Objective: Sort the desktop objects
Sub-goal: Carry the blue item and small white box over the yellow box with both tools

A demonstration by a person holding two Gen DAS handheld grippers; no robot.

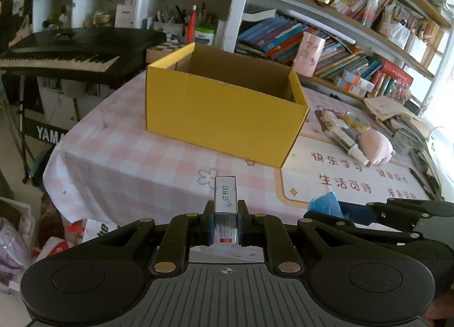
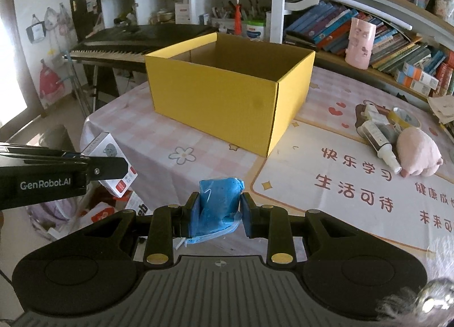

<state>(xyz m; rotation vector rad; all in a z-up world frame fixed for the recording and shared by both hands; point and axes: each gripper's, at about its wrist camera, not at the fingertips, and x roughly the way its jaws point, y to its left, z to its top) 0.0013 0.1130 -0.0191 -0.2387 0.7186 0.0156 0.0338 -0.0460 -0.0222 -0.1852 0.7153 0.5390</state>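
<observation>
Here, staple box (image 1: 225,208) between left claw (image 1: 225,223) fingers, pointing forward.

Both grippers point toward 12 o'clock, level and side by side: the left gripper (image 1: 225,210) clamps a small box between narrowed jaws, the right gripper (image 2: 218,208) pinches a blue packet.
</observation>
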